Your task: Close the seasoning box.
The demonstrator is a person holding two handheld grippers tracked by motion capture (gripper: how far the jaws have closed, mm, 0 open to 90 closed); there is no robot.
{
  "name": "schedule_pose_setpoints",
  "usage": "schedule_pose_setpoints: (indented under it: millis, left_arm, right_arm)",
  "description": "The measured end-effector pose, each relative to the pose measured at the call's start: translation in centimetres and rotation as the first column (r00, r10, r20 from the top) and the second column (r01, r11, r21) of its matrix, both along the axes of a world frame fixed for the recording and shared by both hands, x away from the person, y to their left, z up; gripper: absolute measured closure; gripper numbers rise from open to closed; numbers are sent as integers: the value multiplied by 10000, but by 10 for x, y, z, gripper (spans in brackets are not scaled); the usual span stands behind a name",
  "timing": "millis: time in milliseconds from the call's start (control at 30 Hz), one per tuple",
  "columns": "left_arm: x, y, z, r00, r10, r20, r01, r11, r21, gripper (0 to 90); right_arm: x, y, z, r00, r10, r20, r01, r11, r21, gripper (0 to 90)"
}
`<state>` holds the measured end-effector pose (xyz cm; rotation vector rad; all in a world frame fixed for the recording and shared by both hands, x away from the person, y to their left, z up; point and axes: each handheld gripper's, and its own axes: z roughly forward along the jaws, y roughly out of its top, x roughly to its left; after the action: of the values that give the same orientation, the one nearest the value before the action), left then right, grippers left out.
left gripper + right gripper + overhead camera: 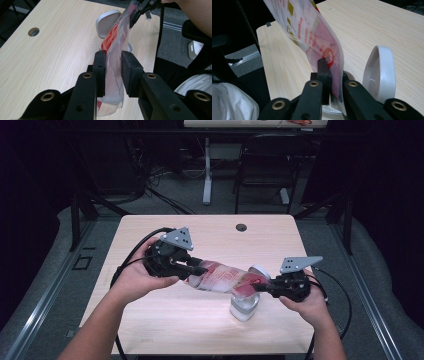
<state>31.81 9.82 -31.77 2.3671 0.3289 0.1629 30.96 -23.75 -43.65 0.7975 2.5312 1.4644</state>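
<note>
A clear plastic pouch (220, 277) with red print hangs stretched between both grippers above the table. My left gripper (200, 269) is shut on its left end; in the left gripper view the pouch (113, 42) runs between the two pads (100, 72), which press on it from both sides. My right gripper (260, 285) is shut on the pouch's other end, pinching its edge (312, 32) between the right gripper's (333, 77) jaws. Just under that end stands a small white container (244, 306) with its round lid (379, 72) flipped up. The right gripper (136, 15) also appears far off in the left gripper view.
The light wooden table (210, 230) has a cable hole (241, 227) near its far edge. Black cables (131, 255) trail off the left side. A chair (265, 165) and a desk leg (207, 170) stand beyond the table on the grey floor.
</note>
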Motion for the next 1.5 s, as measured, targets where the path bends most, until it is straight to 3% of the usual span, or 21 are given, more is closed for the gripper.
schedule_pose_setpoints:
  millis: [1500]
  left_arm:
    - [2, -1, 0, 10000, 50, 70, -49, 10000, -40, 750]
  right_arm:
    - [0, -1, 1, 9999, -117, 106, 117, 9999, -43, 885]
